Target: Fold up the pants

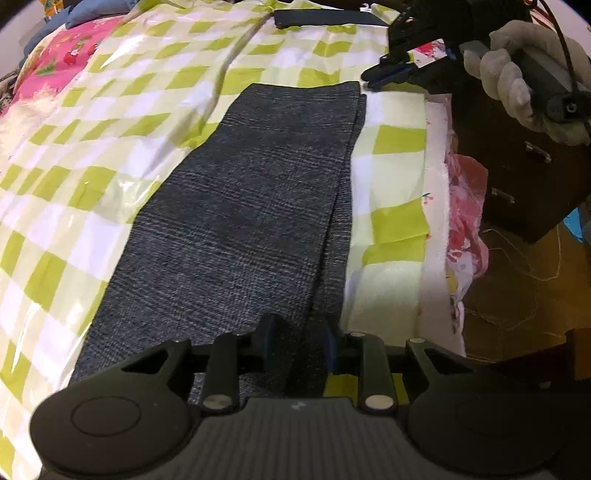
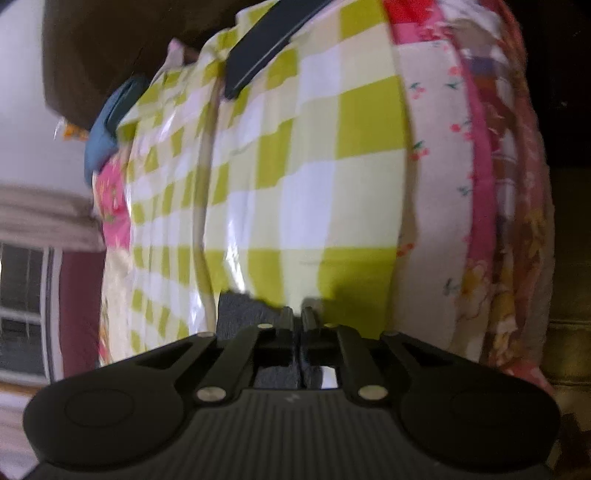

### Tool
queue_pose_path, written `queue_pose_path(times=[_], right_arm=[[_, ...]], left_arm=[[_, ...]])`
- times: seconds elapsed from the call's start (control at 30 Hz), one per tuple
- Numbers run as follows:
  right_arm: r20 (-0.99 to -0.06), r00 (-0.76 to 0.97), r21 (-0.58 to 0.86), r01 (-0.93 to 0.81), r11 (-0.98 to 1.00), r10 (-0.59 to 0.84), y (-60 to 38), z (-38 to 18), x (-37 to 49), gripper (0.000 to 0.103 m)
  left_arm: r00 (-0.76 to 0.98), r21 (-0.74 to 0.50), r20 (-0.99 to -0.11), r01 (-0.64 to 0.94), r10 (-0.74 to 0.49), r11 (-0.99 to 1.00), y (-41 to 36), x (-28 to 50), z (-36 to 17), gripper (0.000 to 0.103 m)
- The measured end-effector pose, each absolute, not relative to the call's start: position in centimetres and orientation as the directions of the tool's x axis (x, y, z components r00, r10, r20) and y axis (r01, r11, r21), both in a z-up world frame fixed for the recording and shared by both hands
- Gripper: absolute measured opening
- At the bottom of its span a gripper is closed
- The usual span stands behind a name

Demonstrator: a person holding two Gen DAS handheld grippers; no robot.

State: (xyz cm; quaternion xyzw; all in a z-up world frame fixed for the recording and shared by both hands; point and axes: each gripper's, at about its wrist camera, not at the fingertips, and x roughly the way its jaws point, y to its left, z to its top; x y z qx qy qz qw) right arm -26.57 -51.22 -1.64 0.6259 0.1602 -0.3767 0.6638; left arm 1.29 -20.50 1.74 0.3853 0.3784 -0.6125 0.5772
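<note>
Grey plaid pants [image 1: 240, 206] lie flat and lengthwise on a green-and-white checked sheet [image 1: 110, 147]. At their near end my left gripper [image 1: 299, 343] is shut on a bunched ridge of the fabric, which fills the gap between its fingers. At the far right hem corner my right gripper [image 1: 371, 77] sits with its tips together, held by a gloved hand [image 1: 517, 74]. In the right wrist view the right gripper [image 2: 298, 317] has its fingers nearly touching, shut on the hem, and grey pants fabric [image 2: 240, 310] shows left of and under them.
A dark flat strip [image 1: 325, 18] lies at the far end of the sheet [image 2: 314, 184]. The bed's right edge has pink floral bedding [image 1: 461, 221] hanging over it. A dark cabinet with drawers [image 1: 517, 184] stands beside that edge.
</note>
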Motion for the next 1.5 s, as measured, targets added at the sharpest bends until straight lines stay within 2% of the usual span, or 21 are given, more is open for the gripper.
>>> queue_pose_path(times=[0.07,0.17,0.23,0.37,0.6,0.8,0.87,0.97,1.13,1.2,1.33,1.4,1.5], right_arm=[[-0.707,0.656,0.691,0.721,-0.058,-0.263,-50.8,-1.5,-25.9,0.026],[-0.703,0.673,0.704,0.705,-0.088,-0.229,-49.7,-1.6,-25.6,0.028],[-0.735,0.641,0.666,0.743,-0.061,-0.219,-49.2,-1.7,-25.1,0.027],[-0.751,0.621,0.647,0.76,-0.063,-0.226,-49.0,-2.6,-25.5,0.017],[-0.768,0.595,0.603,0.796,0.046,-0.237,-49.0,-2.3,-23.7,0.019],[-0.805,0.541,0.515,0.841,0.165,-0.243,-49.4,-2.2,-21.1,0.017],[-0.796,0.555,0.531,0.832,0.163,-0.242,-49.2,-2.1,-21.6,0.01],[-0.763,0.607,0.607,0.791,0.077,-0.221,-49.5,-2.2,-22.8,0.008],[-0.651,0.72,0.742,0.67,-0.001,-0.242,-50.6,-0.6,-24.0,0.008],[-0.655,0.712,0.736,0.677,-0.001,-0.255,-50.9,-0.7,-24.3,0.008],[-0.735,0.64,0.665,0.745,-0.053,-0.226,-52.0,-3.6,-24.2,0.008],[-0.729,0.646,0.667,0.745,-0.021,-0.228,-51.9,-2.9,-23.9,0.013],[-0.749,0.598,0.601,0.794,0.087,-0.286,-51.7,-0.5,-23.4,0.015]], left_arm=[[-0.04,-0.018,-0.909,0.998,-0.416,-0.055,-20.6,1.1,1.8,0.042],[-0.045,-0.028,-0.908,0.998,-0.416,-0.047,-21.0,1.0,1.7,0.043],[-0.045,-0.026,-0.909,0.998,-0.415,-0.05,-21.1,0.9,1.7,0.043],[-0.049,-0.033,-0.906,0.998,-0.42,-0.045,-21.0,1.1,1.9,0.043],[-0.053,-0.034,-0.908,0.998,-0.415,-0.054,-21.1,1.1,1.6,0.046],[-0.057,-0.034,-0.908,0.998,-0.414,-0.061,-21.2,1.1,1.5,0.047],[-0.059,-0.042,-0.906,0.998,-0.419,-0.051,-21.2,1.3,1.6,0.047],[-0.065,-0.055,-0.905,0.998,-0.419,-0.036,-21.4,1.7,1.4,0.047],[-0.074,-0.064,-0.895,0.997,-0.44,-0.038,-22.3,1.7,1.3,0.052],[-0.079,-0.064,-0.896,0.997,-0.437,-0.048,-22.8,1.6,0.8,0.054],[-0.076,-0.056,-0.906,0.997,-0.416,-0.061,-23.2,1.3,-0.2,0.055],[-0.087,-0.07,-0.904,0.996,-0.418,-0.056,-23.0,1.5,-0.1,0.055],[-0.082,-0.07,-0.906,0.997,-0.415,-0.044,-22.8,1.6,0.1,0.055]])
